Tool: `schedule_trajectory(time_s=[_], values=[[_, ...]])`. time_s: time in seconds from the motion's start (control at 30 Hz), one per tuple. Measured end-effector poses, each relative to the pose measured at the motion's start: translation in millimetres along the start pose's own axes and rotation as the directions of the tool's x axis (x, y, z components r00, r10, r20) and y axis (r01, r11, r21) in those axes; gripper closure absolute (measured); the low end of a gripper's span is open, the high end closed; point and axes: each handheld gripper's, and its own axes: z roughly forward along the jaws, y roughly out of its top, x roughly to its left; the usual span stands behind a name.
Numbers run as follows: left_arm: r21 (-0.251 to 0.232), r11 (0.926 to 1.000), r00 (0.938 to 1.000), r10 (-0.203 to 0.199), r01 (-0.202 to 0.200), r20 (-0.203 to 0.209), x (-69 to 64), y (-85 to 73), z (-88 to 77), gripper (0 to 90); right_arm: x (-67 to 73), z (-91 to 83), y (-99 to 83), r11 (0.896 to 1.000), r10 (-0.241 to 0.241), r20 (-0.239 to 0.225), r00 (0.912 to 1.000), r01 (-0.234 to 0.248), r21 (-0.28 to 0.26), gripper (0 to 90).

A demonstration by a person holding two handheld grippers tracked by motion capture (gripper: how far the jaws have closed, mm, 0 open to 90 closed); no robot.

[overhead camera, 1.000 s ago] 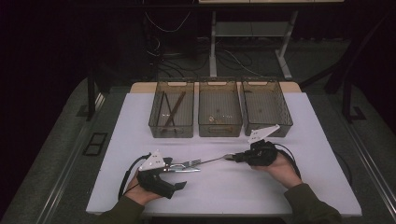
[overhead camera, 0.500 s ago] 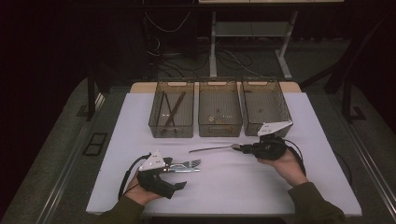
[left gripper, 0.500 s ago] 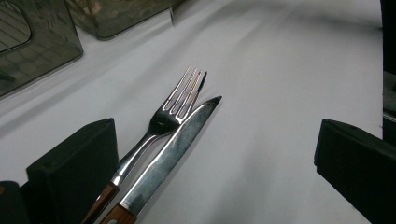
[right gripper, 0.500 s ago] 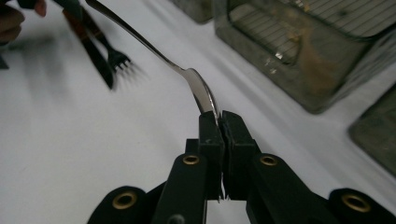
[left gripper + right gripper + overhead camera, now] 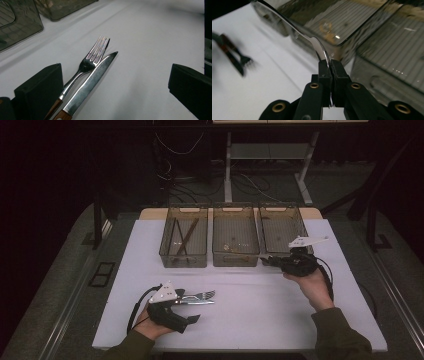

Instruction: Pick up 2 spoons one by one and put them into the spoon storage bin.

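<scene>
Cutlery is being handled on a white counter point(image 5: 250, 320) with three clear bins along its far edge. The right tongs point(image 5: 329, 68) are closed tight on a thin piece of silver cutlery point(image 5: 312, 41), clamped by one end between the black pads. In the right gripper view the metal is seen rising from the pads, curving up and away to the upper left in front of the bin walls; its far end is cut off at the picture's edge, so the kind of utensil cannot be told. In the high view the right tongs point(image 5: 274, 261) are held above the counter just in front of the gap between the middle bin point(image 5: 235, 260) and the right bin point(image 5: 280, 212).

The left tongs point(image 5: 192, 307) are spread wide, their pads seen well apart at either side of the left gripper view, and nothing is pressed by them. Between those pads a fork point(image 5: 92, 56) and a knife point(image 5: 90, 82) lie flat on the counter, both with brown wooden handles. The knife's blade is laid against the fork's right side, its tip just beside the tines. The fork's handle passes close by the left pad; contact cannot be judged.

In the left bin point(image 5: 167, 250) dark chopsticks point(image 5: 185, 236) are seen lying lengthwise.
</scene>
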Motion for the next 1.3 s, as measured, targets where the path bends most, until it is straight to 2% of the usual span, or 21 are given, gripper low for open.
schedule_trajectory(time_s=[0.17, 0.37, 0.57, 0.87, 1.0, 1.1, 1.2, 1.3], values=[[-0.001, 1.0000, 1.0000, -0.001, 0.001, 0.002, -0.4, 0.0, 0.1, 0.0, -7.1, 0.4, 18.5, 1.000, 0.021, 0.089, 0.9958, -0.021, -0.005, 87.7], [0.002, 1.0000, 1.0000, 0.003, -0.003, 0.006, -0.9, 0.1, 0.4, 0.0, -11.3, 11.3, 42.0, 0.998, 0.059, 0.185, 0.9809, -0.061, 0.005, 87.6], [0.001, 1.0000, 0.9999, 0.008, -0.008, 0.013, -1.3, 0.0, 0.6, 0.0, -14.9, 32.8, 54.5, 0.992, 0.107, 0.248, 0.9629, -0.119, 0.032, 87.6], [-0.004, 0.9999, 0.9997, 0.011, -0.010, 0.023, -1.8, 0.2, 1.1, 0.0, -13.6, 66.9, 66.5, 0.986, 0.117, 0.328, 0.9376, -0.150, 0.076, 87.5], [0.000, 0.9999, 0.9996, 0.014, -0.014, 0.026, -2.0, 0.5, 1.6, 0.0, -10.0, 76.5, 72.1, 0.985, 0.108, 0.332, 0.9371, -0.145, 0.089, 87.2], [0.008, 0.9997, 0.9993, 0.023, -0.023, 0.030, -2.0, 0.7, 2.2, 0.0, -5.9, 81.3, 75.2, 0.987, 0.089, 0.347, 0.9335, -0.129, 0.092, 86.9], [0.004, 0.9997, 0.9992, 0.023, -0.023, 0.032, -2.3, 0.6, 3.0, 0.0, -4.2, 82.3, 75.8, 0.988, 0.088, 0.340, 0.9361, -0.125, 0.089, 86.1], [0.005, 0.9997, 0.9991, 0.026, -0.026, 0.033, -2.5, 0.8, 3.0, 0.0, -2.9, 82.0, 75.5, 0.989, 0.084, 0.331, 0.9398, -0.119, 0.087, 78.2]])
